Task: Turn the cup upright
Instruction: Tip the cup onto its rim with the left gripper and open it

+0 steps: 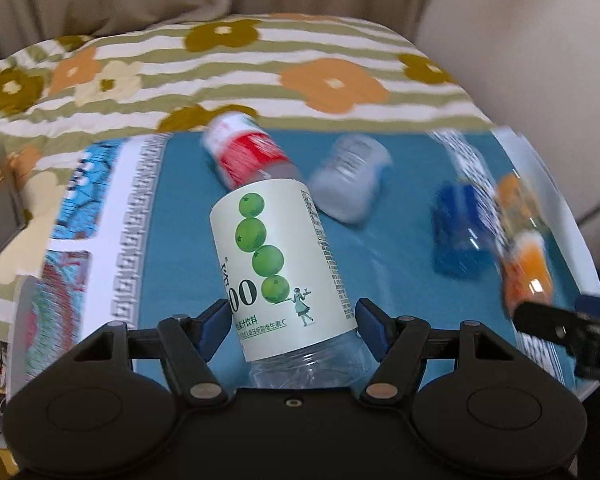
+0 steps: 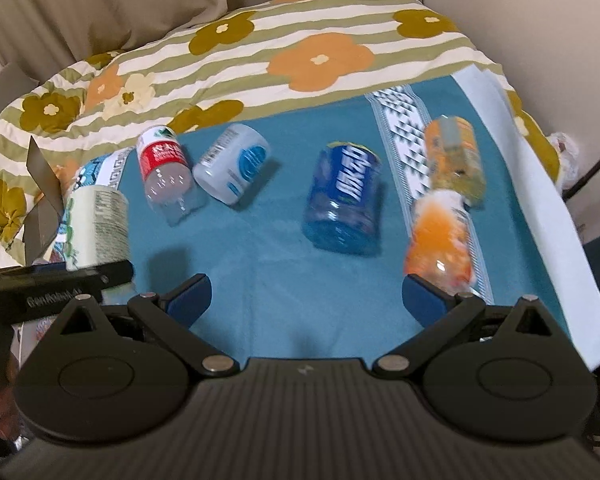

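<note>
Through my left wrist camera, my left gripper (image 1: pixel 288 326) pinches the cut-off clear plastic bottle cup with the pale green label and green fruit balls (image 1: pixel 282 276); both blue pads press its lower sides just under the label. The cup leans away from me and a little to the left, above the teal cloth (image 1: pixel 180 208) that covers the bed, near the cloth's near edge. I judge the flip is partly done. To finish well I should keep the squeeze light, since thin plastic will buckle, roll my wrist until the cup's axis stands straight, and lower it onto flat cloth, clear of the red-labelled clear bottle cup (image 1: pixel 246 152) and the white-labelled one (image 1: pixel 350 178) lying just behind it.

Through my right wrist camera, my right gripper (image 2: pixel 306 300) hangs spread wide and holds nothing, low over the cloth's near edge. The blue-labelled cup (image 2: pixel 346 200) lies on its side ahead, and the orange cups (image 2: pixel 446 196) lie toward the right edge. The soft bedding may let a set-down cup tip, so I should release slowly.
</note>
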{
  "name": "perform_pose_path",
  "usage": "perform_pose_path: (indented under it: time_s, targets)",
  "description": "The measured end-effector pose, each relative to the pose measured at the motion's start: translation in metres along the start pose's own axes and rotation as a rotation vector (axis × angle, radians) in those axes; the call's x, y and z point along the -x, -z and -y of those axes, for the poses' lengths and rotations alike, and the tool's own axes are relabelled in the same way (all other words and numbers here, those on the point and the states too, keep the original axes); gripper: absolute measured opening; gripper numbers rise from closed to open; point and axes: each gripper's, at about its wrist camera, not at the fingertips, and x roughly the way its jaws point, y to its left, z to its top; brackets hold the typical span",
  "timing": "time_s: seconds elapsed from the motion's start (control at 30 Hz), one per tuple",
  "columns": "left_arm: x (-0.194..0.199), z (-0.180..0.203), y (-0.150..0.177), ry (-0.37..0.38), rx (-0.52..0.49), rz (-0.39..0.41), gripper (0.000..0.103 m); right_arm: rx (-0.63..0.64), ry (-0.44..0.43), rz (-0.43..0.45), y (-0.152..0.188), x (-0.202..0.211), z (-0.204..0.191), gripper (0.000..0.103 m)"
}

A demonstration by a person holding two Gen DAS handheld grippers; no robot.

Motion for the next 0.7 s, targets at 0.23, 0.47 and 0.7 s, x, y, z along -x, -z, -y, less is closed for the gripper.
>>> perform_pose_path:
  time_s: [0.23,0.47,0.7]
  targets:
    - [-0.025,0.043,0.03,0.049,-0.139,-0.06,0.072,-0.005,0.016,-0.029,0.025,0.001,0.029,0.103]
    - [-0.05,0.061,0.039,0.058,-0.194,-0.105,0.072,-0.009,0.024,-0.061,0.04,-0.007,0.049,0.103]
    - [-0.057,0.067,0.039,0.046,-0.202,-0.114,0.082,-0.017,0.024,-0.069,0.045,-0.009,0.058,0.103]
